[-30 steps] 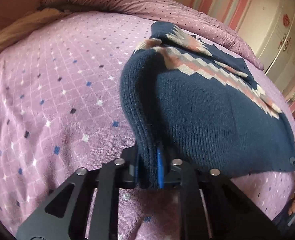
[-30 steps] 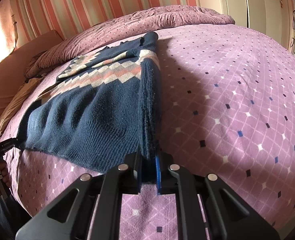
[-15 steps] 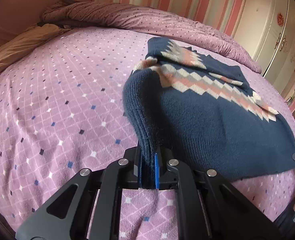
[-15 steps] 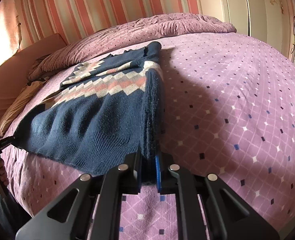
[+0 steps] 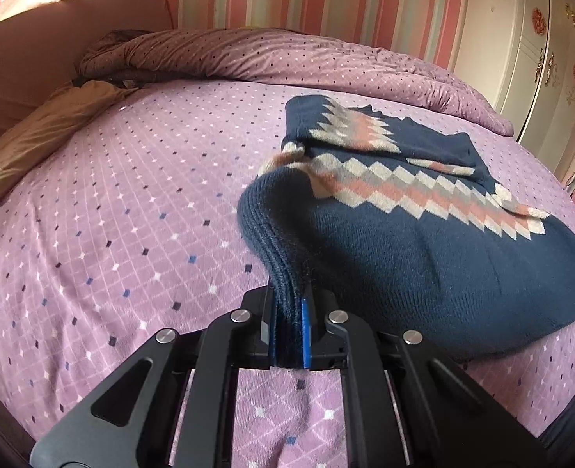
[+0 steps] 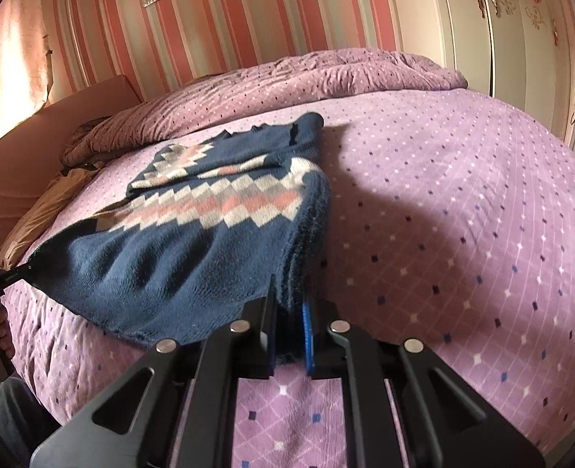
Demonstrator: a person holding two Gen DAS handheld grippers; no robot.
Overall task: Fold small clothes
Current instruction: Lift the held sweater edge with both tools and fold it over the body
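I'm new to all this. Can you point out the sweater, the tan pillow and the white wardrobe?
sweater (image 5: 424,257): left wrist view, plain navy body.
tan pillow (image 5: 41,140): left wrist view, its middle.
white wardrobe (image 6: 463,27): right wrist view, door panel.

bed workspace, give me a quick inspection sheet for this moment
surface: purple bedspread with a diamond print.
job's things: navy sweater, near hem lifted off the bed, far end lying on it.
clutter: tan pillow and bunched duvet at the bed's far side.
grippers: left gripper and right gripper each shut on a hem corner.
cables: nothing seen.
surroundings: striped wall, white wardrobe.
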